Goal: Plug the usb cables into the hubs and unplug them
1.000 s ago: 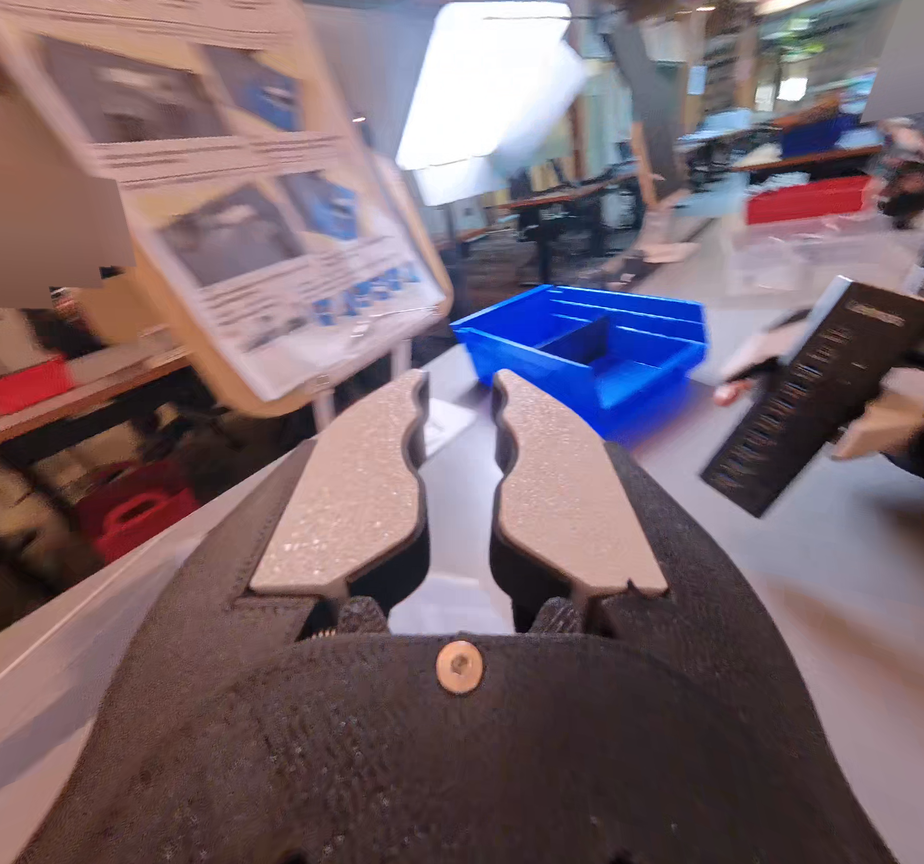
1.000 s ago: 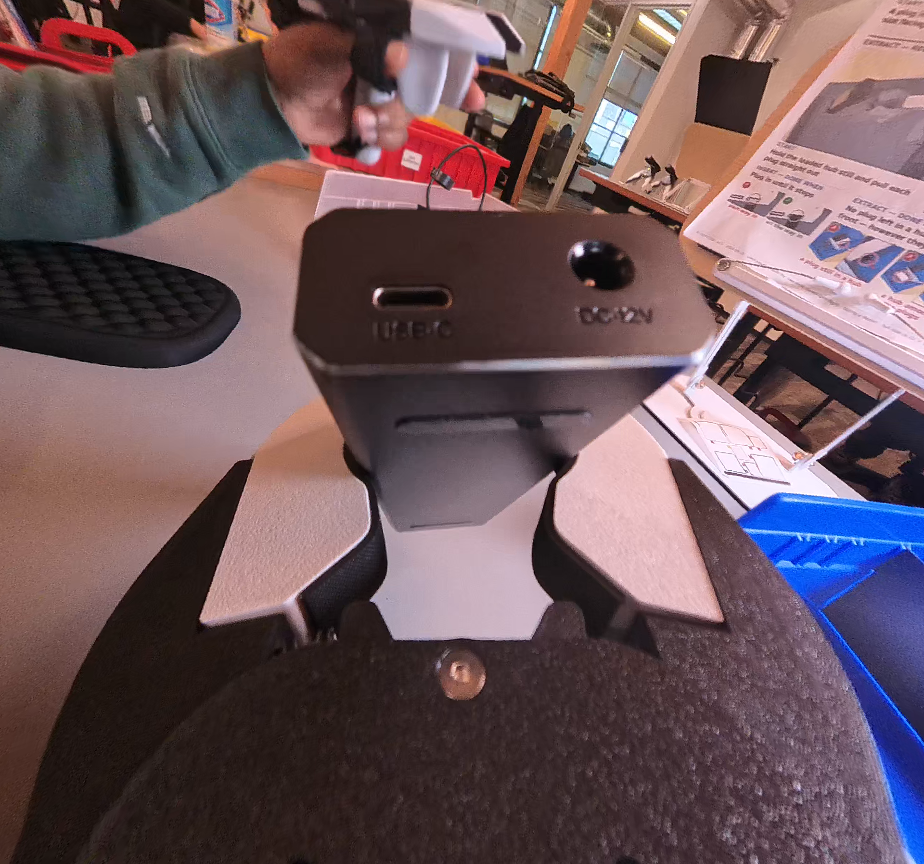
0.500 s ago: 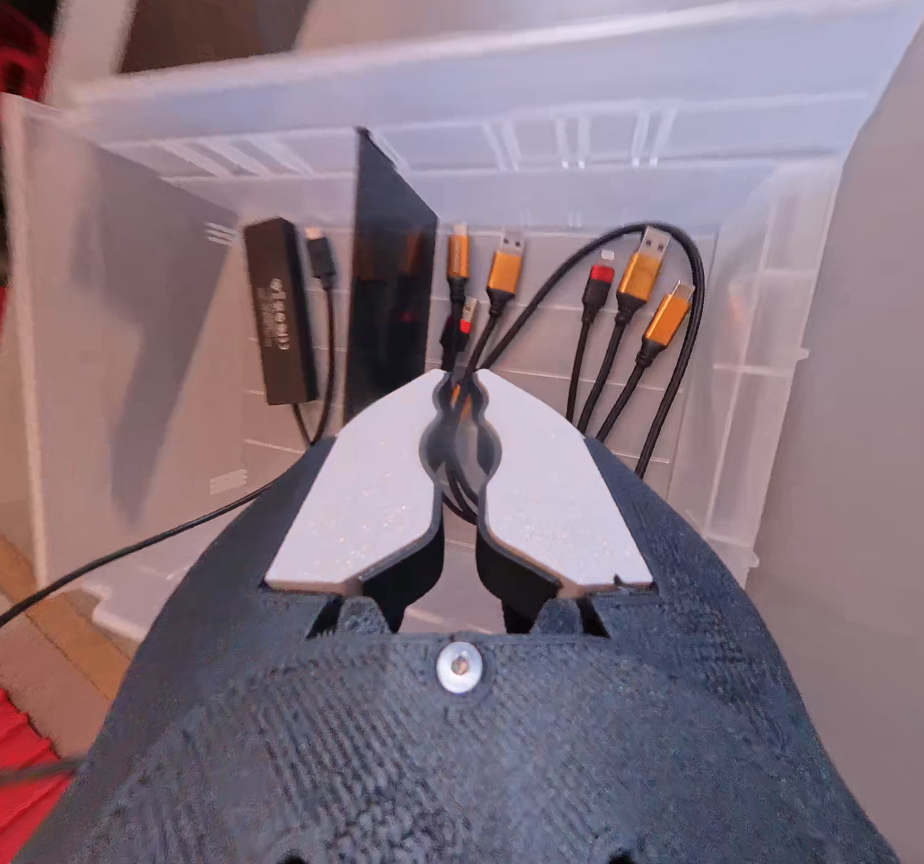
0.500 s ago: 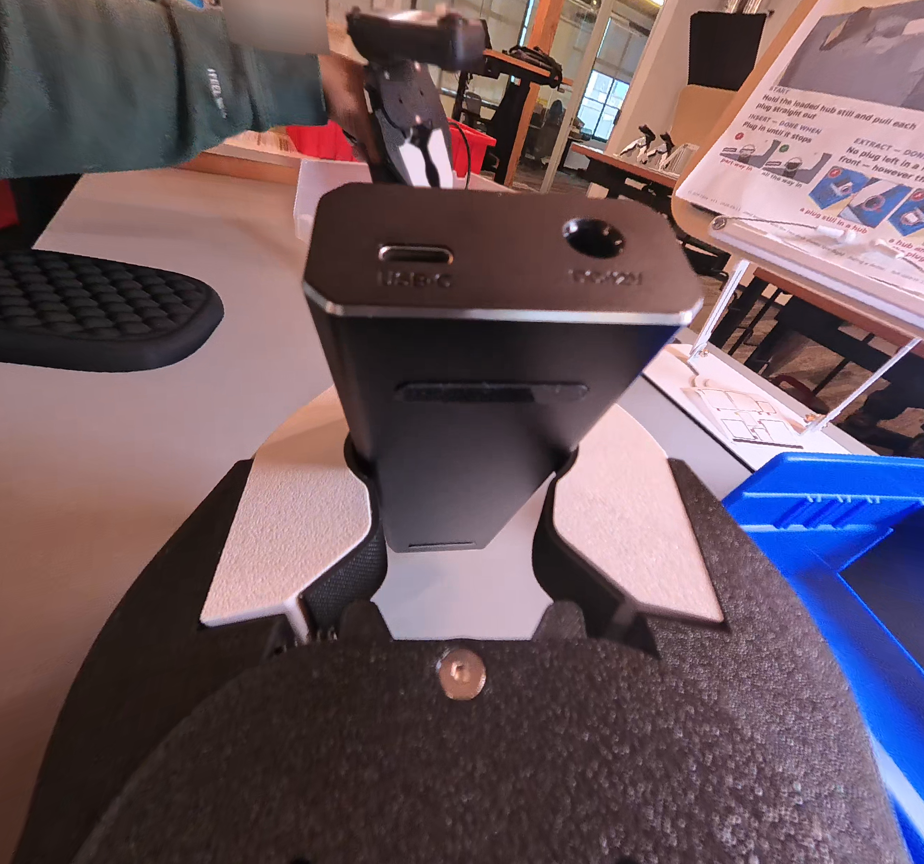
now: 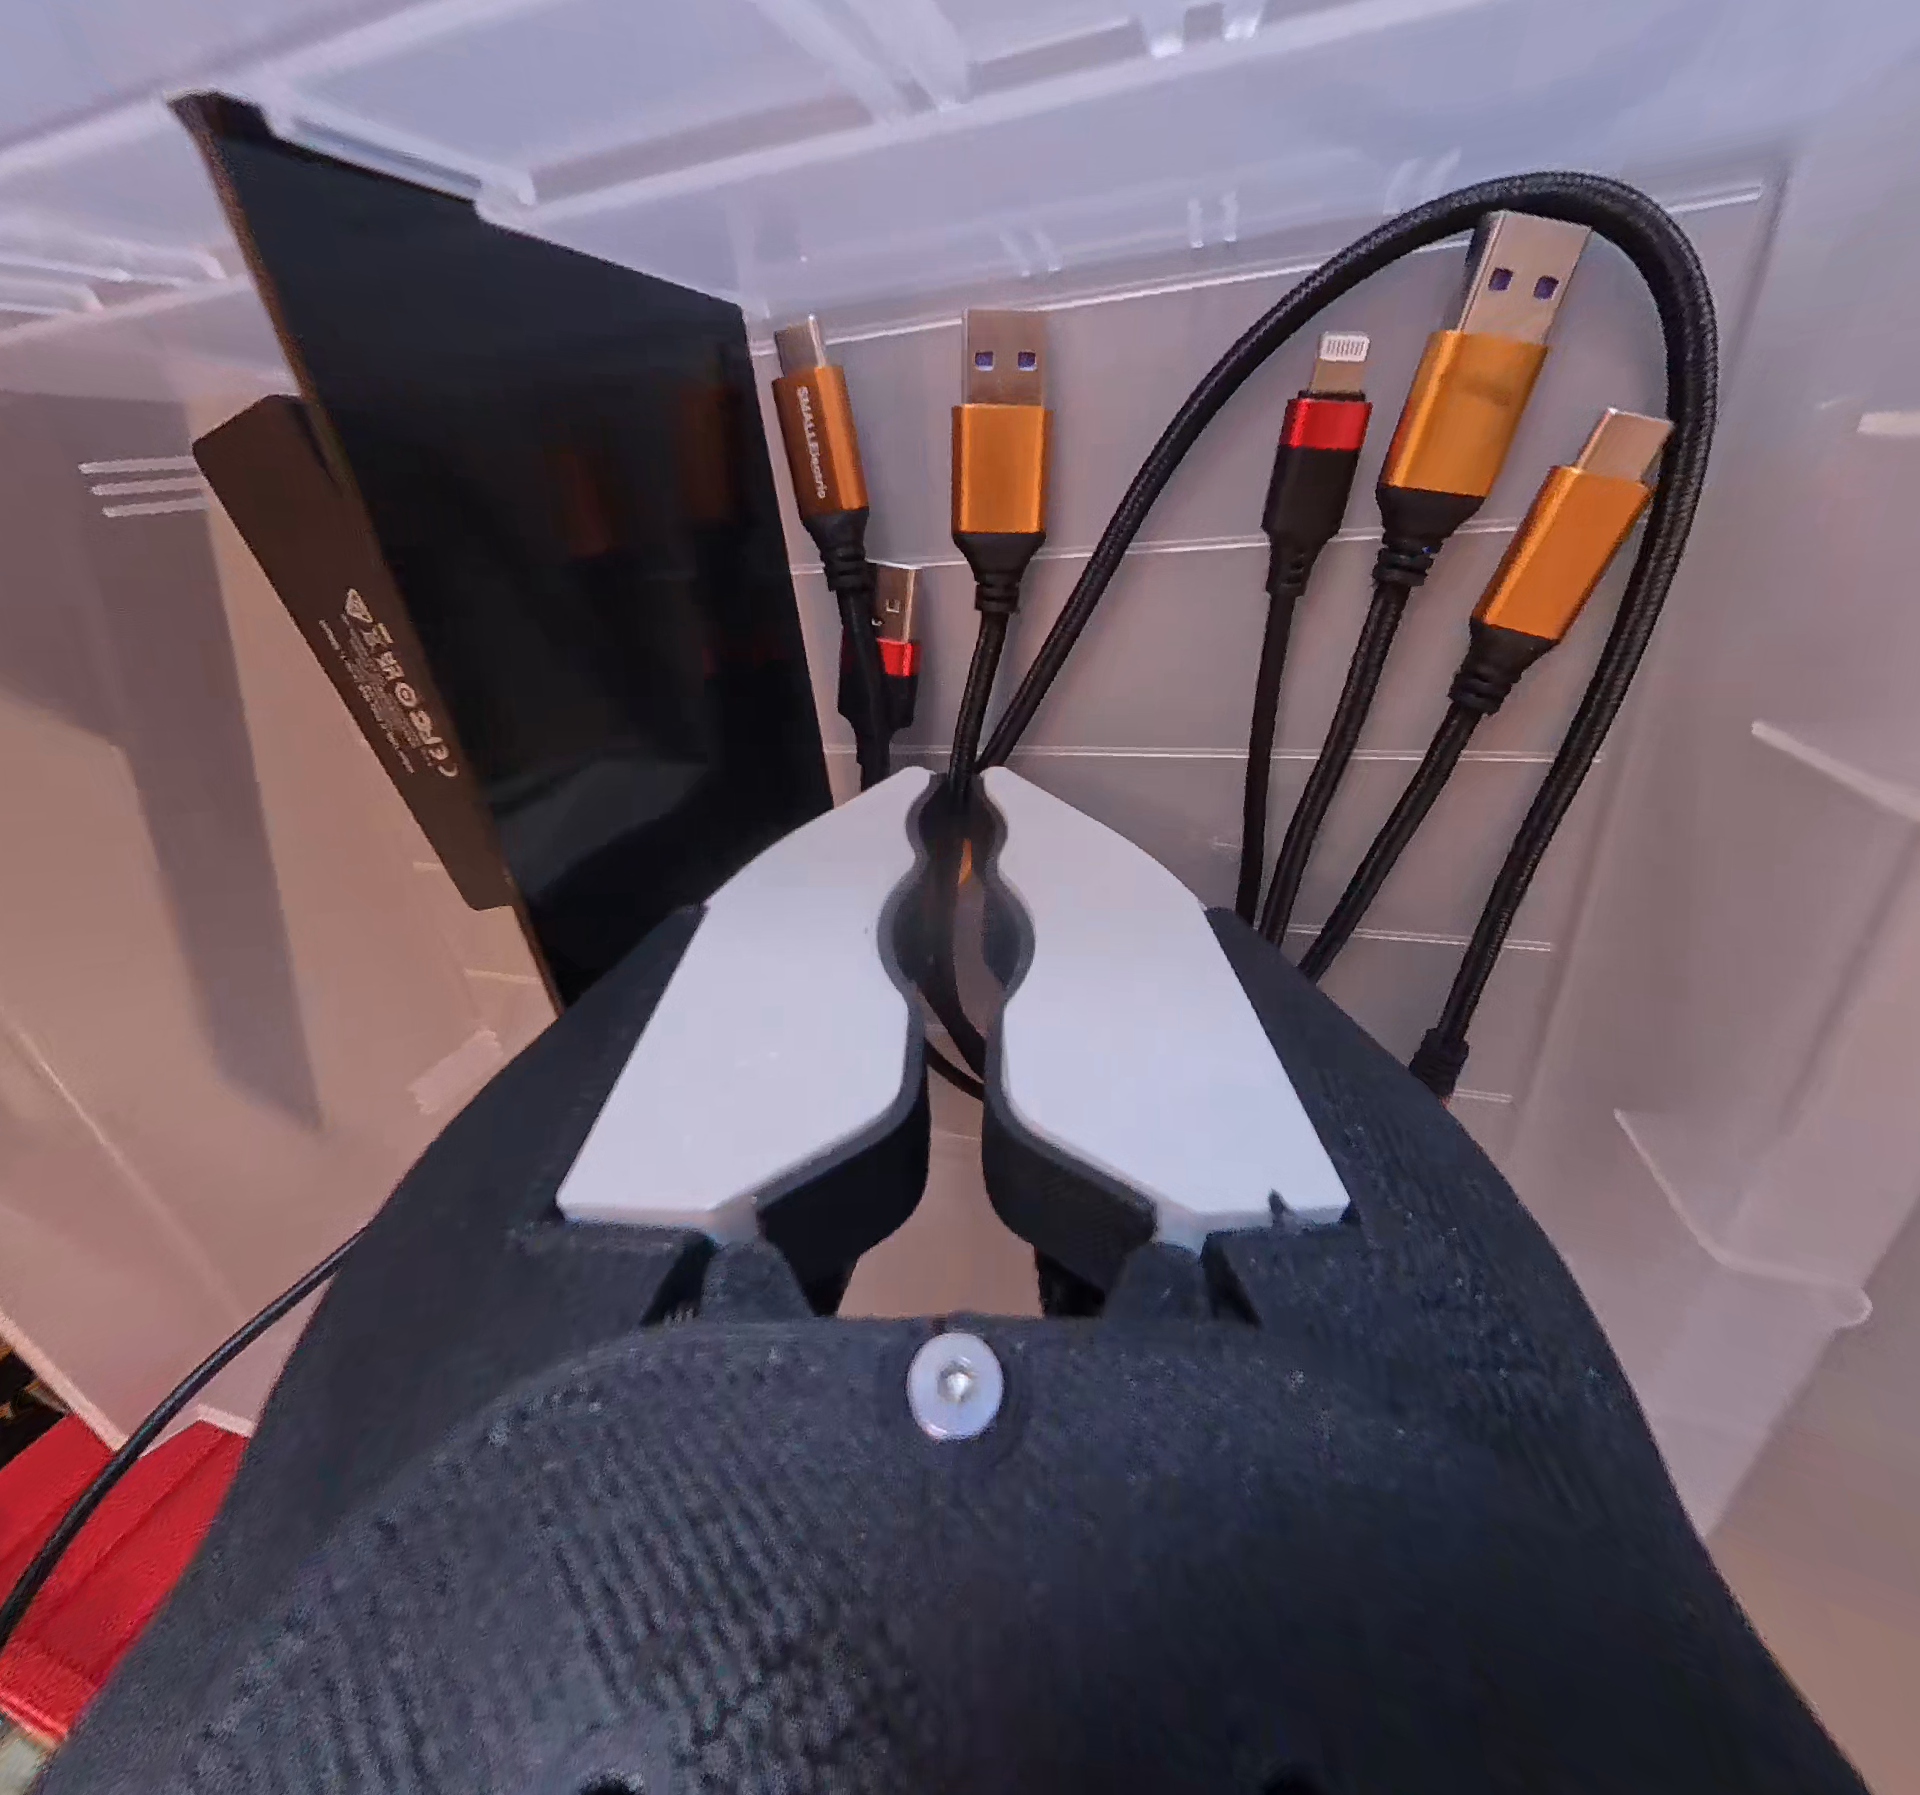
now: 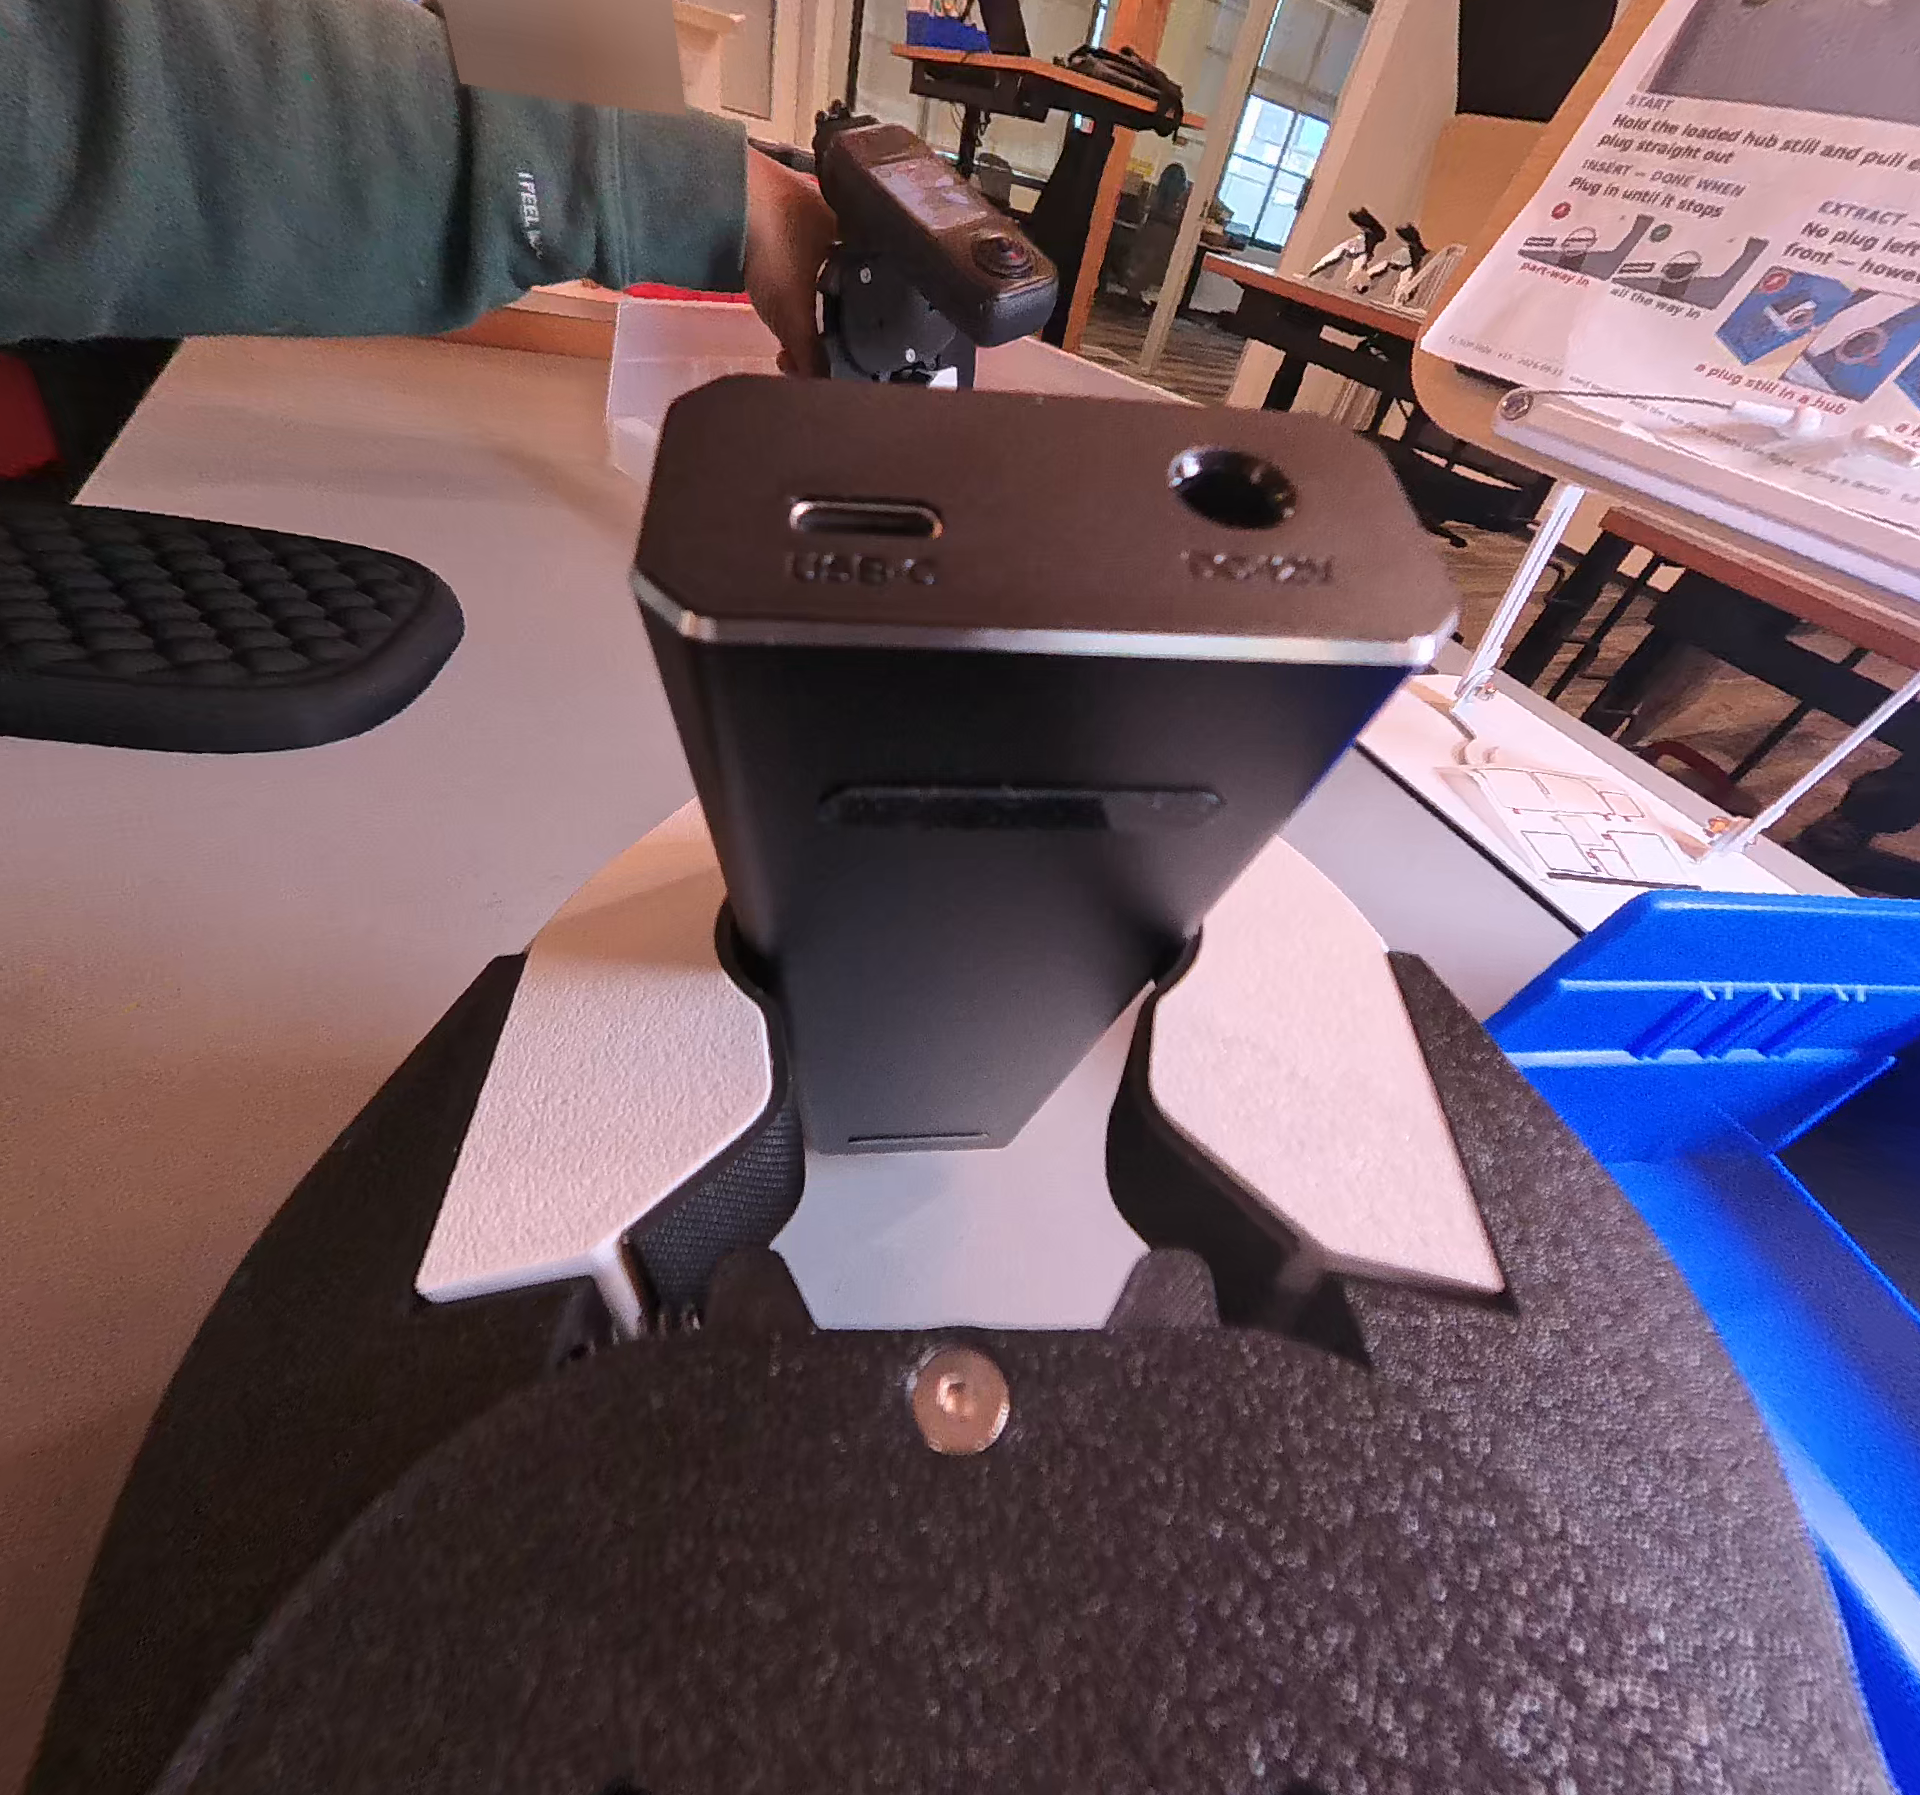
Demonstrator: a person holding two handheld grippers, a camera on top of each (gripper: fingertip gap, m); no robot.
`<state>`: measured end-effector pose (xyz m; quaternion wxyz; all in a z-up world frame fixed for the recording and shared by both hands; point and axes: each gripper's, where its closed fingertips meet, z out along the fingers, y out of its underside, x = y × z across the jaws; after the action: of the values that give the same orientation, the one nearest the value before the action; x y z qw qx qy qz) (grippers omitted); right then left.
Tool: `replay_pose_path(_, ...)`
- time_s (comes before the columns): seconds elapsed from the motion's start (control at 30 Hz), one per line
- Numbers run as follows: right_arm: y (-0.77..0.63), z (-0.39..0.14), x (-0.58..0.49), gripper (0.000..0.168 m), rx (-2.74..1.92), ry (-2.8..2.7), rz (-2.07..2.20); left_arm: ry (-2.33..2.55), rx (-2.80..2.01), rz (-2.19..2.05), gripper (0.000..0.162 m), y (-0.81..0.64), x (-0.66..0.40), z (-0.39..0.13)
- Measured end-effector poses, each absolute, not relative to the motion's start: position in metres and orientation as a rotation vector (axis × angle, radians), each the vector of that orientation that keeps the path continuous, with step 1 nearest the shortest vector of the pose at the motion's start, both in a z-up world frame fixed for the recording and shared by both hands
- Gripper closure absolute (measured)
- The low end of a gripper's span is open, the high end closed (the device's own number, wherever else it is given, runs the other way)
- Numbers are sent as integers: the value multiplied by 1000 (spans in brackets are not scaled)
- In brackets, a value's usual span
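While the right claw (image 6: 961, 924) pinches a hub (image 6: 1018, 758), the left claw (image 5: 958, 789) pinches cables (image 5: 1340, 623) inside a clear bin (image 5: 1756, 810).

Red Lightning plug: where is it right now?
Left wrist view, right of centre: the red Lightning plug lies in the clear bin, tip up, just left of the big orange USB-A plug.

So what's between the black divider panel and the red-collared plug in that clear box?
Left wrist view: two orange-sleeved plugs, between black divider panel and red-collared plug.
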<state>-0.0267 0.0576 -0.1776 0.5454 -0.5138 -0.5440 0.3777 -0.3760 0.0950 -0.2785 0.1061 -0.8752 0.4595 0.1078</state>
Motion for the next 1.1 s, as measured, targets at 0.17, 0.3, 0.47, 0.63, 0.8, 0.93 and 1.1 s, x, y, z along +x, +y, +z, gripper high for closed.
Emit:
replay_pose_path(0.17, 56, -177, -27, 96, -1216, -1289, 898, 1374, -2589, 187, 158, 77, -360, -267)
replay_pose_path(0.3, 56, -177, -28, 96, -1222, -1287, 912, 1251, -2528, 43, 157, 82, -343, -243)
replay_pose_path(0.47, 55, -178, -28, 96, -1225, -1293, 898, 1141, -2511, 260, 147, 109, -361, -245)
replay_pose_path(0.63, 55, -176, -27, 96, -1220, -1286, 902, 1226, -2568, 460, 151, 116, -372, -271)
replay_pose_path(0.8, 56, -176, -27, 96, -1219, -1289, 904, 1257, -2628, 492, 151, 115, -376, -282)
replay_pose_path(0.93, 56, -172, -24, 96, -1206, -1283, 896, 1247, -2591, 478, 156, 110, -374, -268)
replay_pose_path(1.1, 59, -166, -21, 96, -1202, -1260, 889, 1151, -2428, 501, 157, 95, -364, -199)
